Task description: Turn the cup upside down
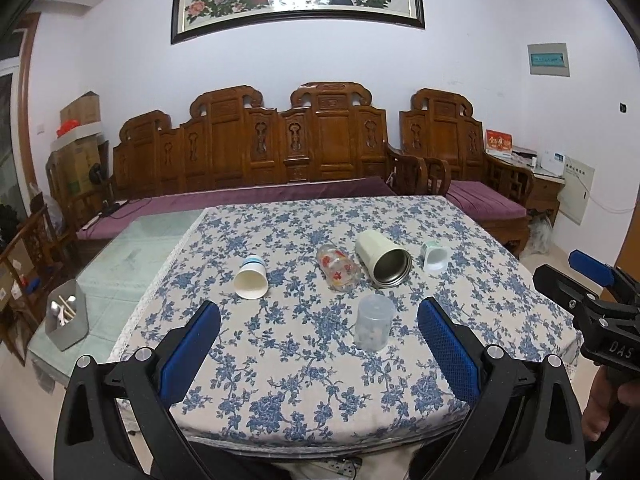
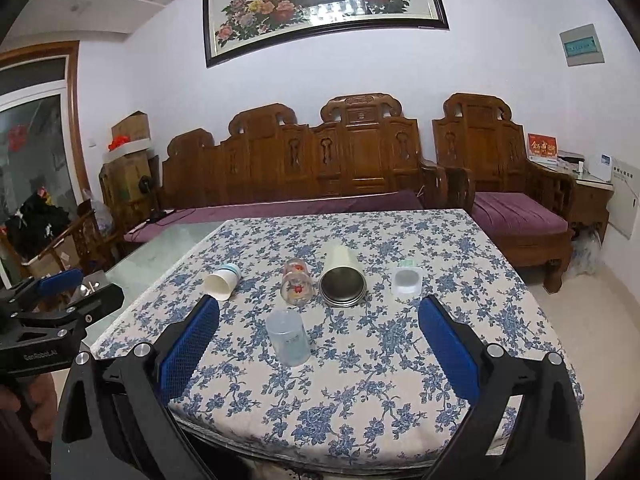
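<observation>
Several cups lie on their sides on the floral tablecloth: a white paper cup (image 1: 251, 277) (image 2: 221, 281), a red-flowered glass (image 1: 338, 267) (image 2: 297, 281), a cream steel tumbler (image 1: 384, 258) (image 2: 342, 279) and a small clear cup (image 1: 435, 258) (image 2: 406, 279). A translucent plastic cup (image 1: 374, 322) (image 2: 288, 336) stands mouth down nearer the front. My left gripper (image 1: 319, 344) is open and empty above the front of the table. My right gripper (image 2: 319, 342) is open and empty too. Each gripper also shows at the edge of the other's view, the right gripper (image 1: 592, 280) and the left gripper (image 2: 60, 292).
The tablecloth (image 1: 320, 392) covers the right part of a glass-topped table (image 1: 132, 248). A grey holder with chopsticks (image 1: 66, 320) stands at the left edge. A carved wooden sofa (image 1: 256, 152) and an armchair (image 1: 472, 168) stand behind the table.
</observation>
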A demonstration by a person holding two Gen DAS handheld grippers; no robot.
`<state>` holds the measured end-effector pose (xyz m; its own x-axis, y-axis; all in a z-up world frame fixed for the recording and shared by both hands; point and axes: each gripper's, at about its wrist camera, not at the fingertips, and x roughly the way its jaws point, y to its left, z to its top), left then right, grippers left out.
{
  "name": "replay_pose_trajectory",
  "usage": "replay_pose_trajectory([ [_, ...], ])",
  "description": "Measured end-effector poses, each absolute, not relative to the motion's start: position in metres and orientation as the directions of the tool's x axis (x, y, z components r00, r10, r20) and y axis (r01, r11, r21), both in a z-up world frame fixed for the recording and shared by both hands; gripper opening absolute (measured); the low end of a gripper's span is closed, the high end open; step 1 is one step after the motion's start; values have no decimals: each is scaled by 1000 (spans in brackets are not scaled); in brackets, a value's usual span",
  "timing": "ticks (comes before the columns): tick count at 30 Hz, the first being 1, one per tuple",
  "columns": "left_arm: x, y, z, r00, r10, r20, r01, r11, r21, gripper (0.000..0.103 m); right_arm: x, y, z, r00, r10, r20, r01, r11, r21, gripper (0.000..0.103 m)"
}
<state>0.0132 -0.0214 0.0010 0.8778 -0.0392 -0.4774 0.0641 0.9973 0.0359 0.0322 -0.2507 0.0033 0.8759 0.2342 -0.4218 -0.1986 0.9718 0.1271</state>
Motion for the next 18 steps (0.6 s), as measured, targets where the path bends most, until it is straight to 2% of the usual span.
replay_pose_trajectory([
  [18, 14, -21, 1, 880, -38, -474, 60, 998, 30, 95, 31, -243, 5, 876, 235, -422, -202, 972, 123, 100],
])
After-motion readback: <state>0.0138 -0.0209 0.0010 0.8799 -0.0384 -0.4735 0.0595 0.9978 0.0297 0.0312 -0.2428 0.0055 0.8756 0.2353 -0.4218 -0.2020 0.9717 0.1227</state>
